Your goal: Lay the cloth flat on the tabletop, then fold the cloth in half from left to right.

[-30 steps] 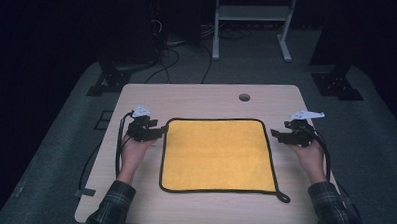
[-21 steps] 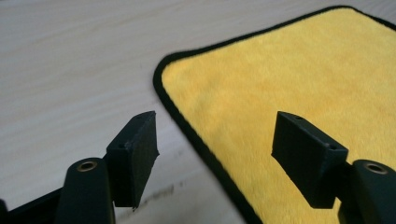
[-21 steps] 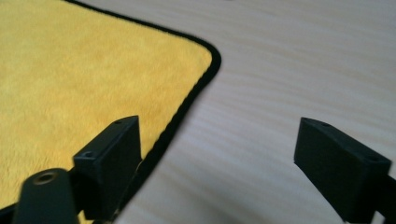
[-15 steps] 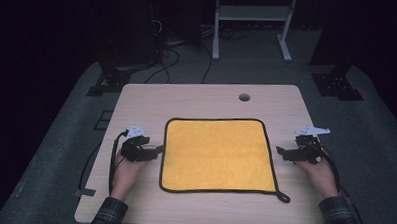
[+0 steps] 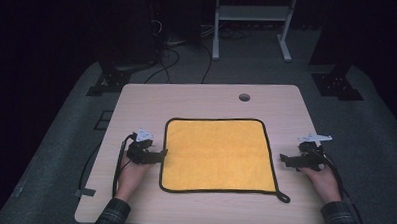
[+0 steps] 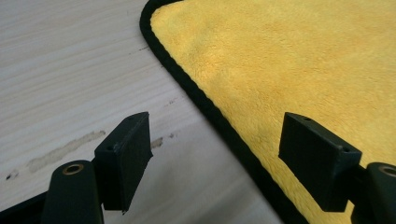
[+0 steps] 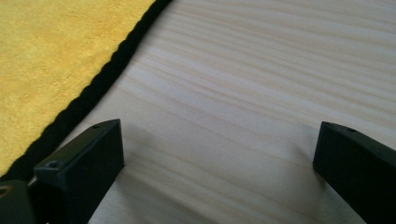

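A yellow cloth [image 5: 217, 155] with a black hem lies flat and spread out on the light wooden table [image 5: 207, 100]. My left gripper [image 5: 159, 155] sits low at the cloth's left edge. In the left gripper view its jaws [image 6: 217, 140] are open and have just been opening, with the black hem [image 6: 205, 105] running between them untouched. My right gripper [image 5: 285, 160] sits just off the cloth's right edge. Its jaws [image 7: 219, 149] are wide open and have just been opening over bare wood, with the hem [image 7: 93, 88] just beside the left jaw.
A small loop [image 5: 283, 198] hangs off the cloth's near right corner. A round hole [image 5: 244, 97] is in the table's far side. Beyond the table, cables [image 5: 173, 51] and a white stand [image 5: 250, 13] are on the dark floor.
Both hands have moved from the cloth's far corners toward the near side along its left and right edges and dropped lower. Both pairs of jaws stand wider.
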Tool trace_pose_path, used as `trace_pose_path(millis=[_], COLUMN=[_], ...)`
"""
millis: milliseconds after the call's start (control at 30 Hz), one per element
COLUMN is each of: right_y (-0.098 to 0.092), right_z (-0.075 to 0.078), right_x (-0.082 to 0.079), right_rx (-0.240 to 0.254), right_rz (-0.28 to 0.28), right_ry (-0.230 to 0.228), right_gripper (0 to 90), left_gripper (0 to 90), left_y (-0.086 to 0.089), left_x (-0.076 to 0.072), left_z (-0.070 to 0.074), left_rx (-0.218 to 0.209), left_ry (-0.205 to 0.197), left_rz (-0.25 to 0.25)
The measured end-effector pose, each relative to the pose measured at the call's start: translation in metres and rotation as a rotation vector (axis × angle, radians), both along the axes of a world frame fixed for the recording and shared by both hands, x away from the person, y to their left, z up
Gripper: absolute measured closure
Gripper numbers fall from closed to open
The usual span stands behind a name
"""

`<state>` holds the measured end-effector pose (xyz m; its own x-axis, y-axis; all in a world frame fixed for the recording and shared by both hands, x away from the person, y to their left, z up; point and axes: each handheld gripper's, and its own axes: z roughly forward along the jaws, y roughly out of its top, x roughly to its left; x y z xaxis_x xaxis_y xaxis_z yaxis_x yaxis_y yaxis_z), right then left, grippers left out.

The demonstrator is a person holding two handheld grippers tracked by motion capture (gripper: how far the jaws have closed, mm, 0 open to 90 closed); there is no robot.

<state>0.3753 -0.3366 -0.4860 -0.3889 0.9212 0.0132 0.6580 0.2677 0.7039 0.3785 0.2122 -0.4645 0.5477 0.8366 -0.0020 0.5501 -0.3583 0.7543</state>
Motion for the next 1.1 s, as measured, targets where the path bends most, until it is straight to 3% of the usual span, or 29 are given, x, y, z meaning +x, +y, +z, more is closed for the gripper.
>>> trace_pose_path(millis=[133, 433, 633, 833, 1100], right_y=[-0.003, -0.004, -0.004, -0.004, -0.003], right_z=[-0.001, -0.001, -0.001, -0.001, -0.001], right_x=[0.000, 0.000, 0.000, 0.000, 0.000], right_rx=[0.004, 0.004, 0.005, 0.005, 0.005], right_rz=[-0.019, -0.024, -0.025, -0.024, -0.014], right_ry=[-0.013, -0.013, -0.013, -0.012, -0.014], right_gripper=[1.1, 1.1, 1.1, 1.1, 1.1], left_gripper=[25.8, 26.2, 34.3, 56.5, 80.9], left_y=[-0.005, -0.006, -0.004, -0.008, -0.010], left_x=[0.008, 0.015, 0.015, 0.011, 0.011], left_z=[-0.002, -0.012, -0.014, -0.013, -0.013], left_rx=[-0.012, 0.034, 0.010, -0.008, -0.053], left_ry=[-0.010, 0.016, 0.003, -0.003, 0.030], left_rz=[0.024, 0.060, 0.038, 0.000, -0.006])
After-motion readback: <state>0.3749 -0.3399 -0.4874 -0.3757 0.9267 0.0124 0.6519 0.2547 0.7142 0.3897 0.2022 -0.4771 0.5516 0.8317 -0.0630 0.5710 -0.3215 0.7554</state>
